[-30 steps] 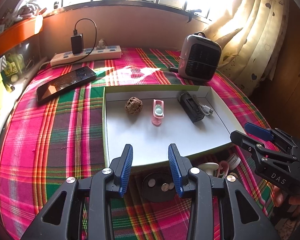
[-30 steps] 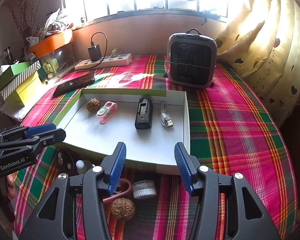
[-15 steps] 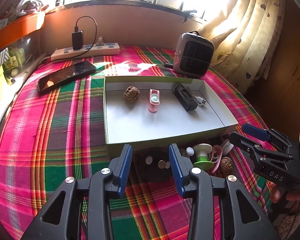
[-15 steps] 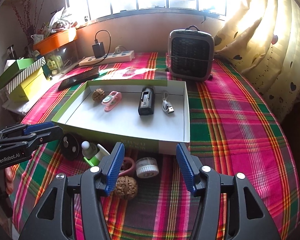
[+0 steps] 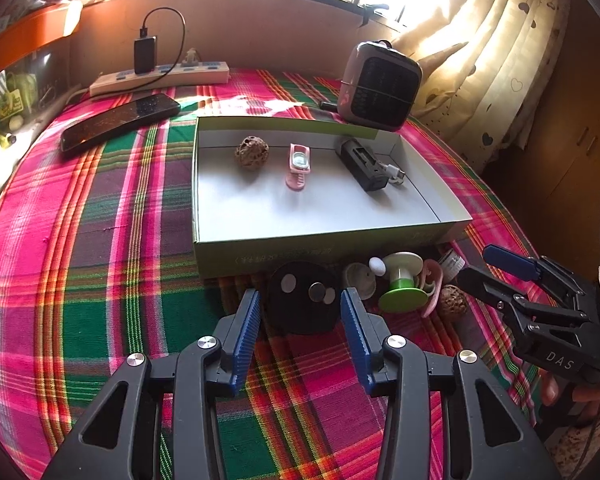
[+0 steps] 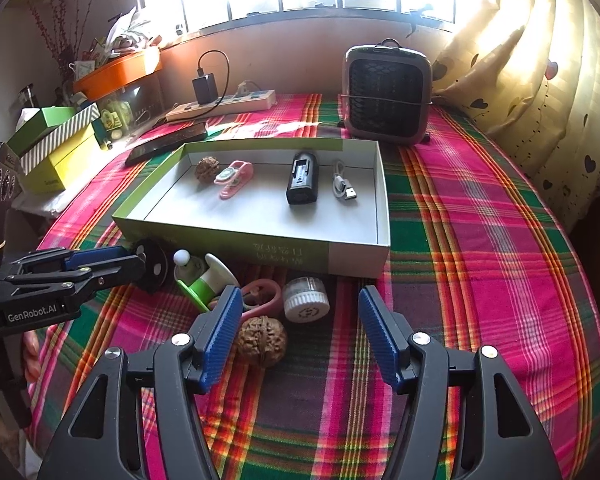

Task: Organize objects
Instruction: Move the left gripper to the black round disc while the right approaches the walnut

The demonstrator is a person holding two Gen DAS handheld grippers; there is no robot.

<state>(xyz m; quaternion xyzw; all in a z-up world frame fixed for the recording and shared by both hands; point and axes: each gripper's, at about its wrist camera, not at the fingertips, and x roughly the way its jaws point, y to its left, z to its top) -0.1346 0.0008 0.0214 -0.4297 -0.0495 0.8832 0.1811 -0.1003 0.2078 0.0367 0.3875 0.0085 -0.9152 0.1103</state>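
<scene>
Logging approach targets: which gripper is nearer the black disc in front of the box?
Left. The left gripper is open with the black disc right between its fingertips. The right gripper is off to the disc's right, open near the walnut.

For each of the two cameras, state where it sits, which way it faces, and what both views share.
Left wrist: on the left gripper, facing the window over the black disc; the right gripper shows at right.
Right wrist: on the right gripper, facing the window over the walnut; the left gripper shows at left.
Shared: the box, the heater and the loose items before the box.
</scene>
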